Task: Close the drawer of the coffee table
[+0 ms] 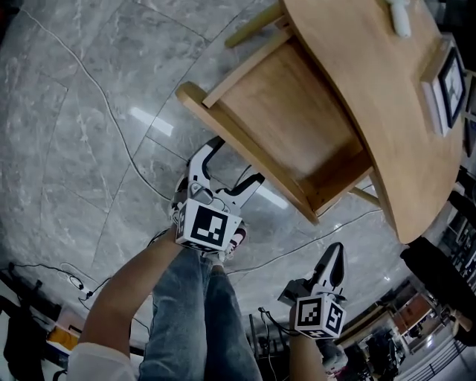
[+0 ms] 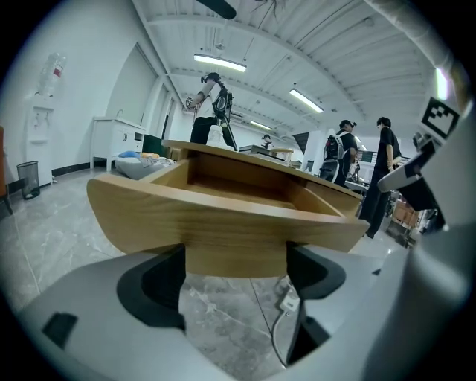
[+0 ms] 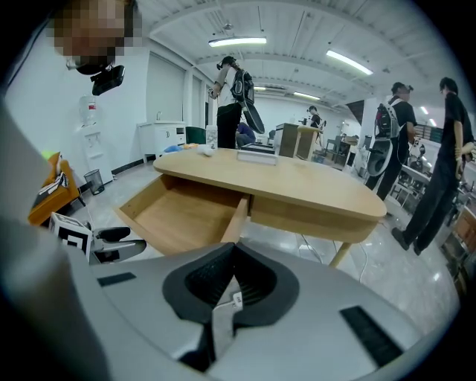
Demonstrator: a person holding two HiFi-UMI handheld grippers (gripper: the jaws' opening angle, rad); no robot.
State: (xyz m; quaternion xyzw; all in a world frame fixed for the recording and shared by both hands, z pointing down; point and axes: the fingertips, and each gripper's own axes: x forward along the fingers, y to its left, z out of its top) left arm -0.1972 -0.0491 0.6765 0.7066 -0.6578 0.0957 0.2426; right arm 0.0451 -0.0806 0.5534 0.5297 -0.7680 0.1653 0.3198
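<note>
The wooden coffee table [image 1: 372, 82] fills the upper right of the head view. Its drawer [image 1: 290, 119] is pulled far out toward me, empty inside. My left gripper [image 1: 236, 165] is open just short of the drawer front [image 1: 245, 152]. In the left gripper view the drawer front [image 2: 230, 216] fills the middle, and its lower centre shows between the two dark pads [image 2: 149, 286], which stand apart from it. My right gripper [image 1: 335, 257] hangs lower right over the floor, shut on nothing. In the right gripper view, its shut tips [image 3: 234, 286] point at the table [image 3: 297, 193] and the drawer [image 3: 178, 212].
Cables [image 1: 111, 126] trail over the grey marble floor. A framed picture [image 1: 446, 85] and a white object [image 1: 399, 18] lie on the tabletop. My jeans-clad legs [image 1: 197, 320] are below the left gripper. Several people [image 3: 446, 164] stand beyond the table, with desks and equipment behind.
</note>
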